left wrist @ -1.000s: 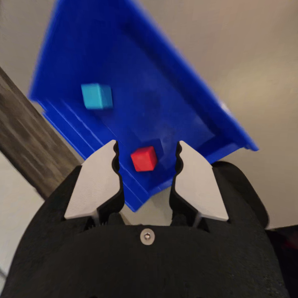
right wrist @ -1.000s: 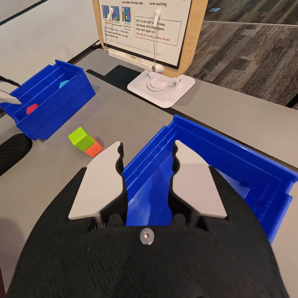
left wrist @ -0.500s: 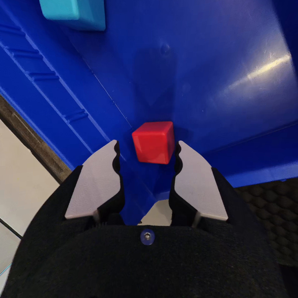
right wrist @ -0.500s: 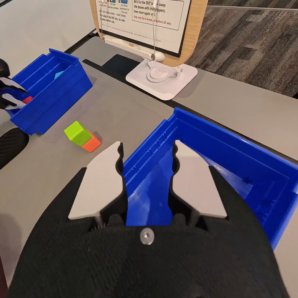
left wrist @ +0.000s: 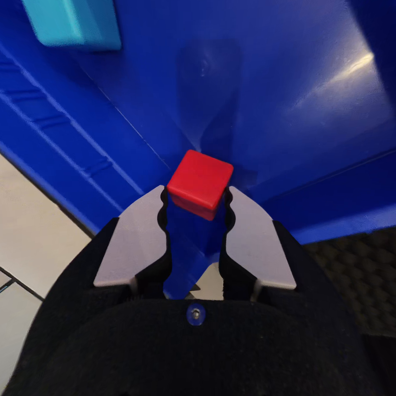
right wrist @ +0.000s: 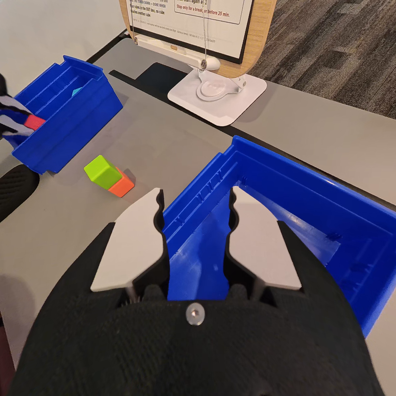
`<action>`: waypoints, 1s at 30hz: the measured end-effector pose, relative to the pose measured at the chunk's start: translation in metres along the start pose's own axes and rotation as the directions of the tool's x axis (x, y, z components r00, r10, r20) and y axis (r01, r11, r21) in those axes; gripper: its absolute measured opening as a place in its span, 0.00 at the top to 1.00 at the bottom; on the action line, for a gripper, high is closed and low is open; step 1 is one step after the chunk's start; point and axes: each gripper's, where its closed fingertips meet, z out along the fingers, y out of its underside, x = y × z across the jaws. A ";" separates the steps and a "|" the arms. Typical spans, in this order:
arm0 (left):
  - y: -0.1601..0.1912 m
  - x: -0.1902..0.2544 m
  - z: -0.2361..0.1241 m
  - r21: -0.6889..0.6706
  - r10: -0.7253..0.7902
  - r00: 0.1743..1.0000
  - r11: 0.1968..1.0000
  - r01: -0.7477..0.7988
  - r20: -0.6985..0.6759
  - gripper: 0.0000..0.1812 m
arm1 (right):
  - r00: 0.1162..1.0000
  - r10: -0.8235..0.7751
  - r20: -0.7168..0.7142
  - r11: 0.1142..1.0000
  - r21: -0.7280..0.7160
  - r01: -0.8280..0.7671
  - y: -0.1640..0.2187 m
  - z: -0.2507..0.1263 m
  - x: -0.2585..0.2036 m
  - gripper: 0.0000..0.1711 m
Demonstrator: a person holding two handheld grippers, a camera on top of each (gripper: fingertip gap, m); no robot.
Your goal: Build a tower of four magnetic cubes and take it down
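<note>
Left wrist view: red cube (left wrist: pixel 199 183) and cyan cube (left wrist: pixel 72 23) inside blue bin (left wrist: pixel 278 96)

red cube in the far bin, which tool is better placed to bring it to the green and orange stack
Left. The left tool has its fingertips on either side of the red cube inside that bin. The right tool hangs open over the other bin.

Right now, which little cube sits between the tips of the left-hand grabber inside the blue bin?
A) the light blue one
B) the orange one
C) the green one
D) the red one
D: in the left wrist view the red cube sits between the tips of the left gripper, while the light blue cube lies farther back in the blue bin, and the green cube and orange cube stand stacked on the table.
</note>
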 end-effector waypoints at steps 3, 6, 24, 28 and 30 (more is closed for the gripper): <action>-0.011 -0.009 -0.035 0.080 0.019 0.998 0.996 -0.024 0.059 0.73 | 1.000 0.000 -0.003 1.000 -0.001 0.000 0.000 0.000 0.001 0.65; -0.032 -0.014 -0.082 0.183 0.043 0.989 0.981 -0.069 0.142 0.73 | 1.000 -0.001 -0.003 1.000 -0.004 0.001 0.000 0.001 0.000 0.65; -0.234 0.203 -0.203 0.830 0.535 0.842 0.497 -0.254 -0.063 0.73 | 1.000 0.004 0.014 1.000 -0.002 -0.004 0.003 -0.005 0.000 0.65; -0.242 0.198 -0.180 0.825 0.570 0.818 0.497 -0.268 -0.078 0.73 | 1.000 0.012 0.019 1.000 -0.011 -0.012 0.005 -0.003 0.002 0.65; -0.243 0.197 -0.177 0.832 0.582 0.804 0.502 -0.236 -0.123 0.73 | 1.000 0.011 0.019 1.000 -0.017 -0.010 0.005 -0.002 0.002 0.65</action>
